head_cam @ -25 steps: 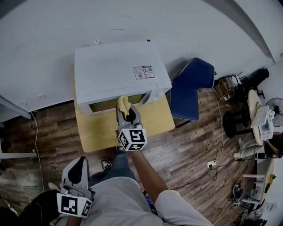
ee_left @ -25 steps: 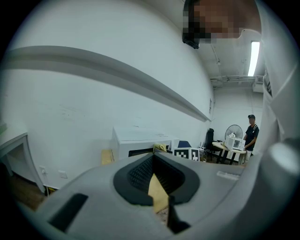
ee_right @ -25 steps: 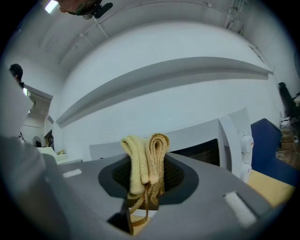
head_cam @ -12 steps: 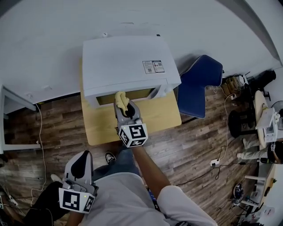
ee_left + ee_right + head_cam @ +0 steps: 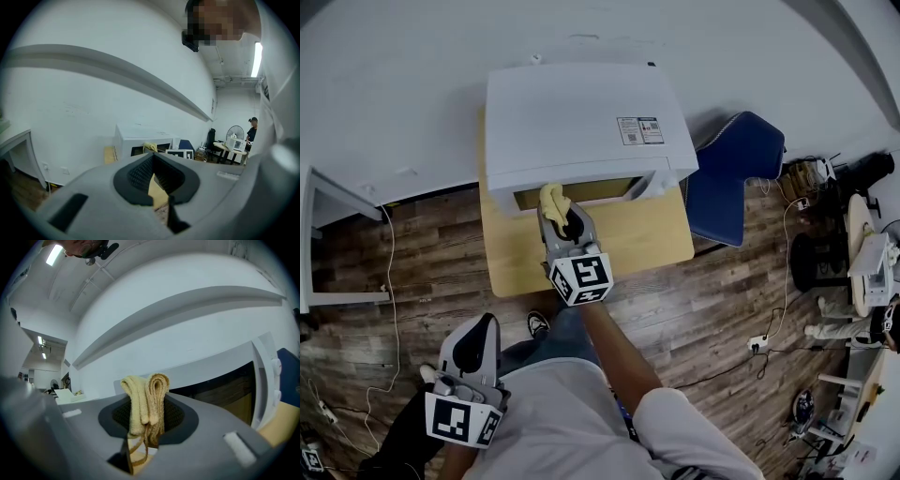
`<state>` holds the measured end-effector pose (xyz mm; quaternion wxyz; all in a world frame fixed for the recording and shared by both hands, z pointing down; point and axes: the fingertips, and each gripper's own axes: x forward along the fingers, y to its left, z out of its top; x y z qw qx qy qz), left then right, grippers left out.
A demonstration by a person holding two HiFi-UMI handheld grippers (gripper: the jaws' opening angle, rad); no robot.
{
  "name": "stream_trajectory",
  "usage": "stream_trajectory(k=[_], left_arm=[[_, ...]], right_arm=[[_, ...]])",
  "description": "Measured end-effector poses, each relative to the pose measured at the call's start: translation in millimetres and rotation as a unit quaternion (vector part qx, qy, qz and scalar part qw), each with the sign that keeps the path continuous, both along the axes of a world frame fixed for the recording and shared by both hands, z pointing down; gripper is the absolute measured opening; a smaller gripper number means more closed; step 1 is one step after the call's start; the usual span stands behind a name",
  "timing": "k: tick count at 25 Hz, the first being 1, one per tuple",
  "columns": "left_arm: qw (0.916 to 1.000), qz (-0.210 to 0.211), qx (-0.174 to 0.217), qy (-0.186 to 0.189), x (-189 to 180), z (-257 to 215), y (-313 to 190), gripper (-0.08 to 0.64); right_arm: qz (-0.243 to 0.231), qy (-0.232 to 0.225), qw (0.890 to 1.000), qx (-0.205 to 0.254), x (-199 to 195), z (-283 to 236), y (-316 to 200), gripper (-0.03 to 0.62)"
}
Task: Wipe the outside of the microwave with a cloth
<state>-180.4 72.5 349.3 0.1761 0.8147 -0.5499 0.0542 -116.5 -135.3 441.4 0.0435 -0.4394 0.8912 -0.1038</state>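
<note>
Cloth clamped in right gripper at microwave front.

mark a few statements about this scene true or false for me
1. The right gripper grips a yellow cloth. True.
2. The left gripper holds a sponge. False: nothing is between its fingers, and it hangs low beside the person's leg.
3. The white microwave stands on a wooden table. True.
4. The cloth lies on the microwave's top. False: it is at the microwave's front, by the door window.
5. A blue chair stands beside the table. True.
</note>
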Motion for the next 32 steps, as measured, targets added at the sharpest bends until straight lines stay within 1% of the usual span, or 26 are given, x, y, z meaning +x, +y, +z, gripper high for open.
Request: stream_trajectory(k=[14, 16, 20, 22, 24, 27, 29, 32], left_arm=[[0.9998, -0.017, -0.006, -0.002, -7, 4, 4, -0.006], [0.9998, -0.02, -0.007, -0.003, -7, 4, 5, -0.006], [0.9996, -0.025, -0.006, -0.005, -8, 3, 6, -0.005], [0.9996, -0.027, -0.005, -0.005, -7, 2, 6, -0.006], [0.9996, -0.028, -0.004, -0.003, -6, 2, 6, -0.006], [0.9997, -0.024, -0.003, -0.001, -3, 1, 4, -0.006], [0.9998, -0.018, -0.003, 0.001, 1, 2, 2, -0.006], [1.0, -0.002, -0.003, 0.002, 13, 2, -2, -0.005]], right_arm=[[-0.037, -0.011, 0.999, -0.007, -41, 4, 12, 0.115], [-0.054, -0.005, 0.999, -0.007, -52, 6, 16, 0.115], [-0.123, 0.034, 0.992, 0.01, -89, 8, 38, 0.117], [-0.143, 0.036, 0.989, 0.01, -97, 9, 48, 0.117], [-0.145, 0.033, 0.989, 0.005, -94, 10, 54, 0.117], [-0.131, 0.029, 0.991, 0.0, -74, 10, 52, 0.117], [-0.113, 0.032, 0.993, -0.001, -54, 10, 47, 0.117], [-0.074, 0.043, 0.996, -0.001, -11, 11, 38, 0.118]])
